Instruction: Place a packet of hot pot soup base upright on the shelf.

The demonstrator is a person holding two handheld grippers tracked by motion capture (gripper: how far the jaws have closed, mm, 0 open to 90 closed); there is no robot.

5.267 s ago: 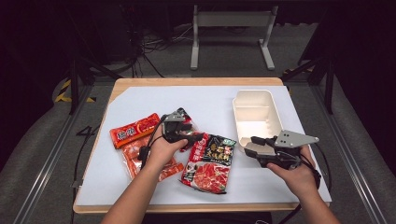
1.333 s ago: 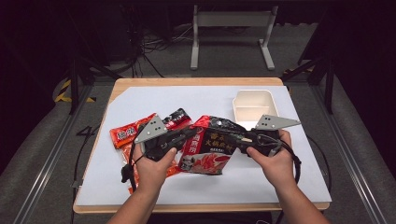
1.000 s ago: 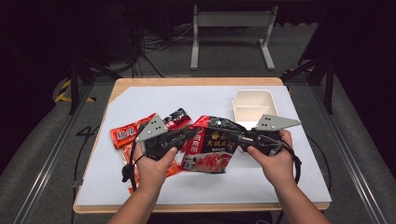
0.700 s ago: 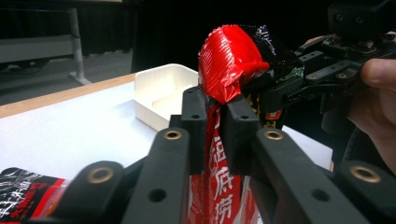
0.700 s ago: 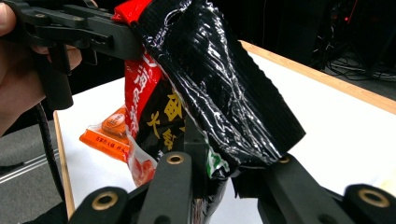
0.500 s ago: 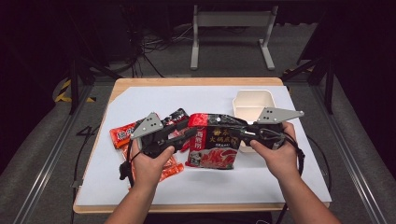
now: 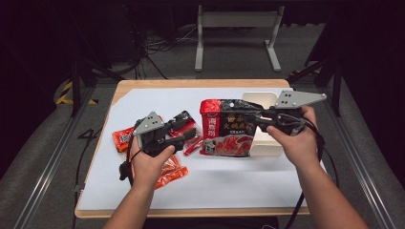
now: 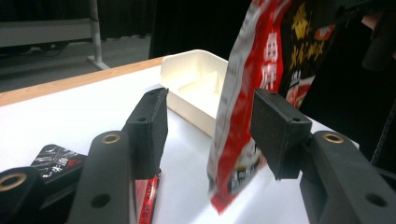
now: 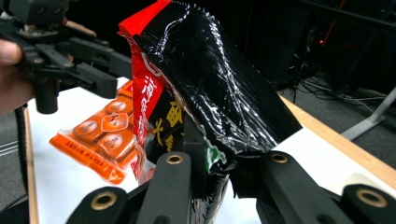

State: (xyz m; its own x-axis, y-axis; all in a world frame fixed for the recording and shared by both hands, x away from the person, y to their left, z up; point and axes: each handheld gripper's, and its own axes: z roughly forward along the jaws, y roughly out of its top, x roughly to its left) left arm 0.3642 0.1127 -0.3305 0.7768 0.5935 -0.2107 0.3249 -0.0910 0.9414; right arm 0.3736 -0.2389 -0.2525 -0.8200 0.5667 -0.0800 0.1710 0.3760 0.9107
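My right gripper is clamped on the right edge of the pouch, which hangs upright above the desk's right half, just in front of the white tray. In the right gripper view the foil is pinched between my two pads. My left gripper has just been opening: in the left gripper view the pouch's free edge stands between the parted pads, and neither pad presses on it.

Procedure, as I judge it: the step is loading the pouch into the tray.
- Keep the right grip firm; the foil is slick and folds easily.
- Draw the left gripper back clear of the pouch edge before moving, so the pad does not snag it.
- Raise the lower edge above the tray's near wall, then lower it flat inside.

Surroundings: an orange packet lies near the desk's front left, under my left hand; another orange packet and a dark sachet lie by the left gripper. None blocks the path to the tray; only its near wall does.
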